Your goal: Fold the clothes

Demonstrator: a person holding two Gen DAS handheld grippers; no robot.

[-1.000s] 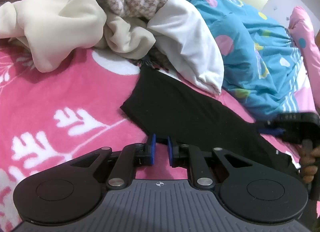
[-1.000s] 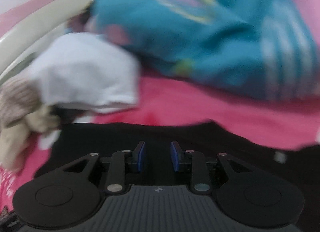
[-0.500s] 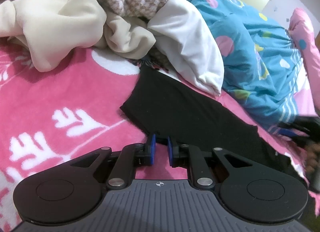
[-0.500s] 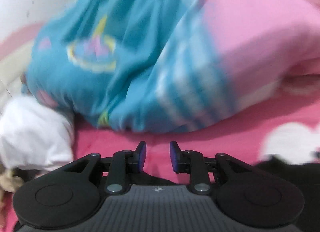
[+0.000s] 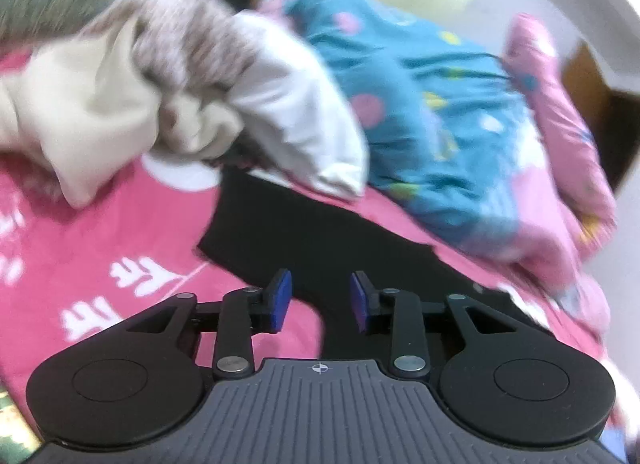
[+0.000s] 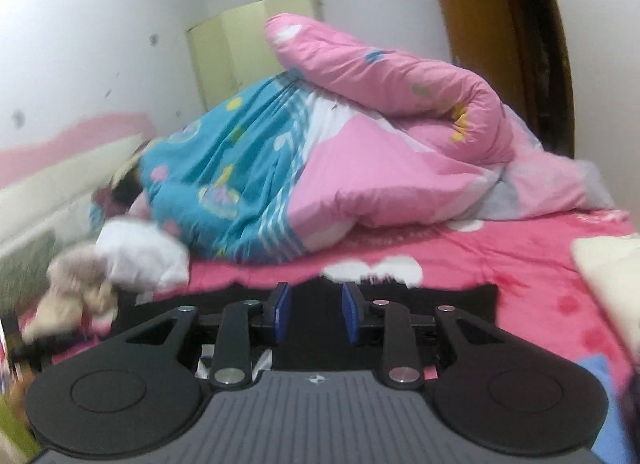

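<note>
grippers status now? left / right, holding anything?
Left gripper: open, jaws have just been opening, nothing between the pads, black garment lies below.
Right gripper: open, empty, above the same garment.

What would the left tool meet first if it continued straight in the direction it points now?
Probably the black garment lying flat on the pink bedsheet. The left tool points slightly down at it, jaws open and just widened, nothing between them. The picture is blurred, so depth is uncertain.
</note>
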